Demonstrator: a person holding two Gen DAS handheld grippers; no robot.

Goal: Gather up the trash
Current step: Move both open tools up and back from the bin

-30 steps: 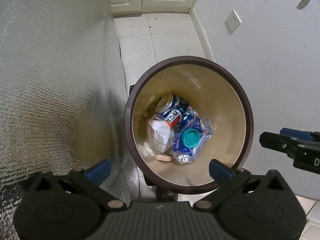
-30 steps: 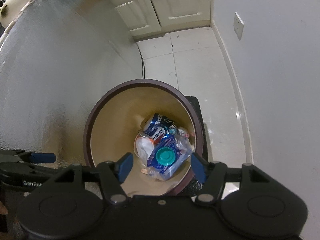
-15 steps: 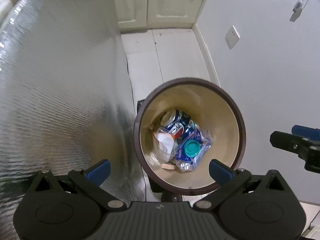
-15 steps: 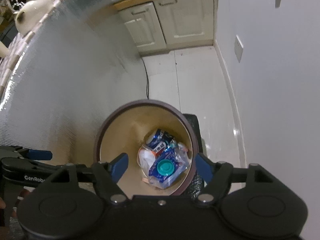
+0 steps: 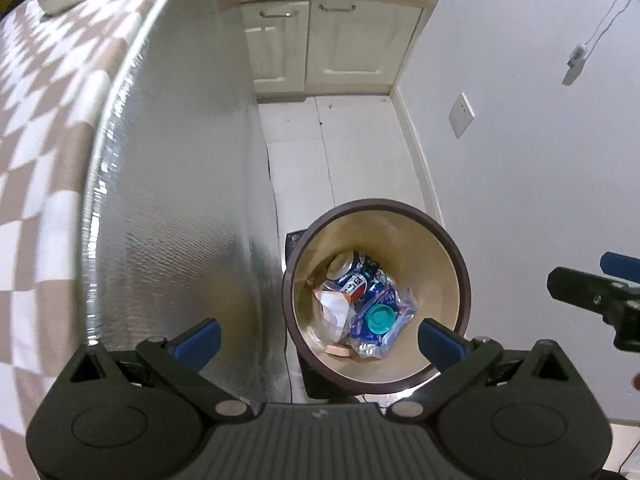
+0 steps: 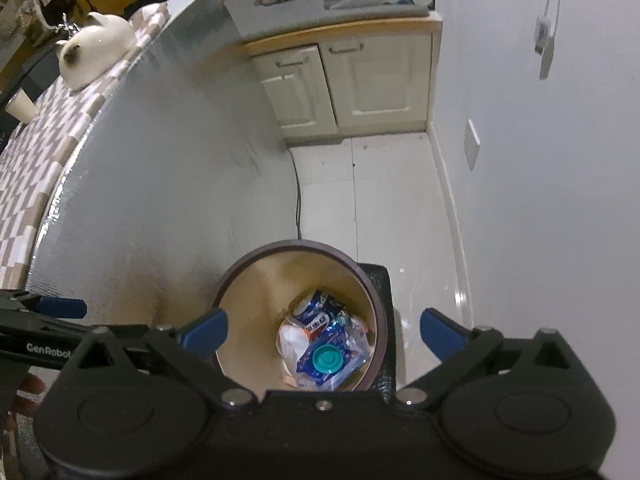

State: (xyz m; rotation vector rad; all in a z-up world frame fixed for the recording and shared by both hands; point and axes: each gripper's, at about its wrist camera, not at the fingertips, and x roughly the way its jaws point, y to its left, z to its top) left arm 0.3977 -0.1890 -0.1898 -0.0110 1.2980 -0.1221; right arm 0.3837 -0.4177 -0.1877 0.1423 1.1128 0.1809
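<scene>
Left wrist view shows the desk (image 5: 48,168) with its checked cloth and silver side on the left of the left tool (image 5: 318,338), and the brown bin (image 5: 460,256) directly below and ahead of it. Inside the bin lie a blue can (image 5: 352,276), a clear packet with a teal cap (image 5: 378,318) and white paper (image 5: 332,304). Both tools are empty. The left tool stands wide; the right tool (image 6: 323,330) has just been opening and is wide too, above the same bin. I judge the drop step is finished. The next move calls for turning toward the desk to find more trash.
</scene>
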